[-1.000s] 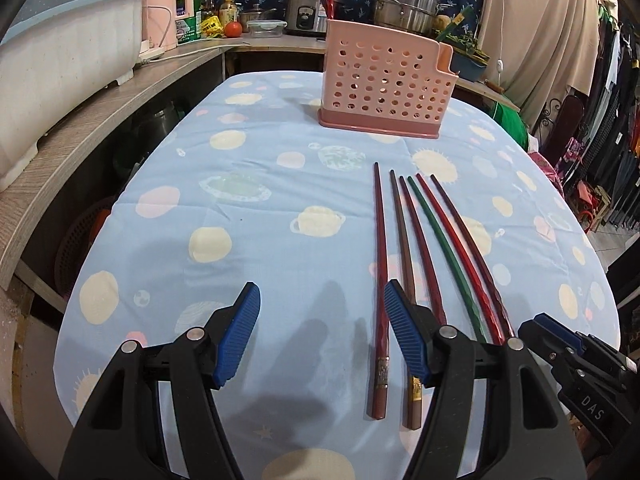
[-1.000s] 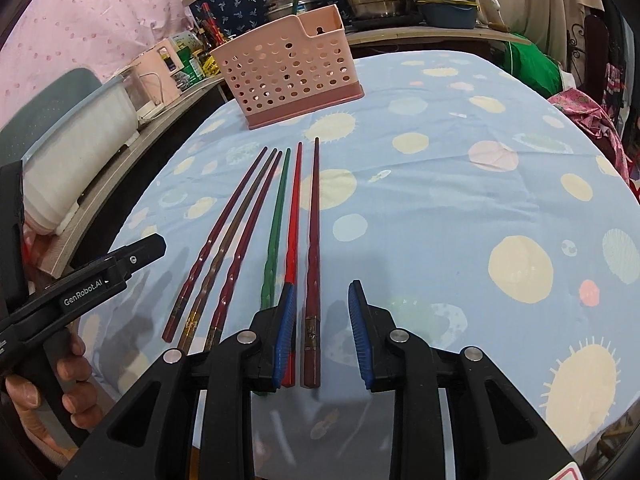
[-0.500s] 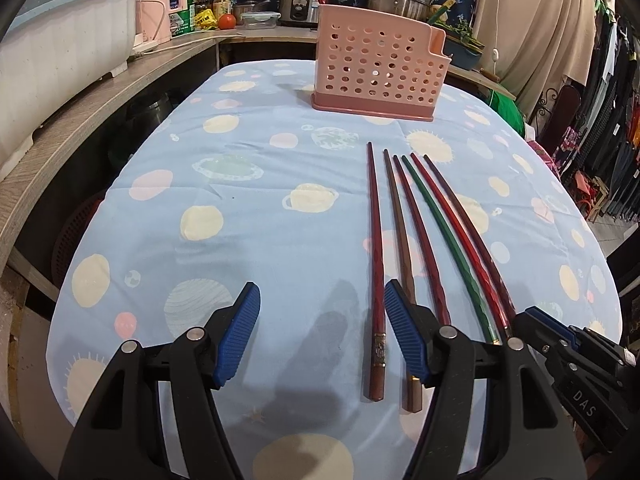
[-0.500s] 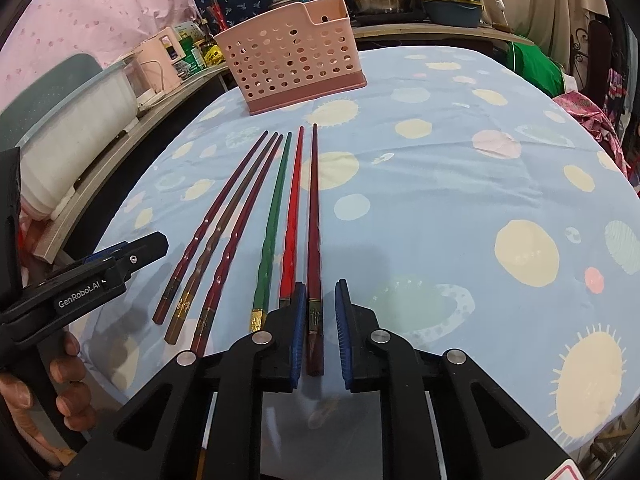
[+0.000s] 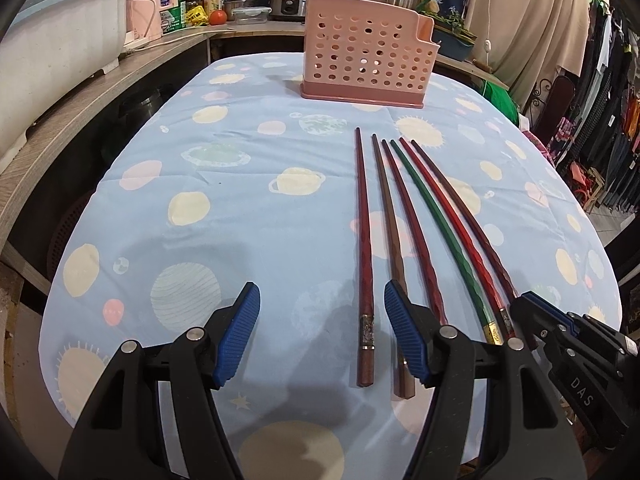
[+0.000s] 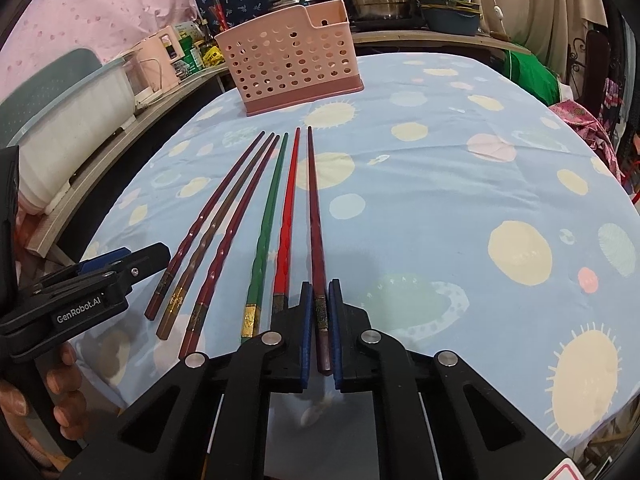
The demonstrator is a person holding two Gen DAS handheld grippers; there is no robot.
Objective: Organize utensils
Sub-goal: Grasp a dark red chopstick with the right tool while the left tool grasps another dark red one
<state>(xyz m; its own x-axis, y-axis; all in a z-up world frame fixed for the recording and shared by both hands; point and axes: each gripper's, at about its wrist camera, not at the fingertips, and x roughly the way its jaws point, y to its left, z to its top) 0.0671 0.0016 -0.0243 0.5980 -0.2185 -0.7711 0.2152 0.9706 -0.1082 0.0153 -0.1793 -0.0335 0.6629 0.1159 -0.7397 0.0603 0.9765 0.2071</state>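
Observation:
Several long chopsticks lie side by side on the blue spotted tablecloth (image 5: 240,208), tips toward the pink perforated basket (image 5: 366,60) at the far end. My right gripper (image 6: 320,286) is closing, its blue pads (image 6: 307,320) pressing both sides of the rightmost dark red chopstick (image 6: 314,208) near its banded butt end. Beside it lie a bright red chopstick (image 6: 289,208) and a green chopstick (image 6: 269,216). My left gripper (image 5: 320,320) stands open over the leftmost dark red chopstick (image 5: 363,240), whose butt end shows between the fingers, near the right one. A brown chopstick (image 5: 390,232) passes under that finger.
A white tub (image 5: 52,68) sits on the wooden counter at the left. Pots, a rice cooker and bottles crowd the counter behind the basket (image 6: 292,68). Clothes hang at the right. A person's hand (image 6: 60,392) holds the left gripper (image 6: 132,256).
The right jaws have narrowed from a wide gap to pressing on the rightmost dark red chopstick. The left gripper keeps the same opening and place.

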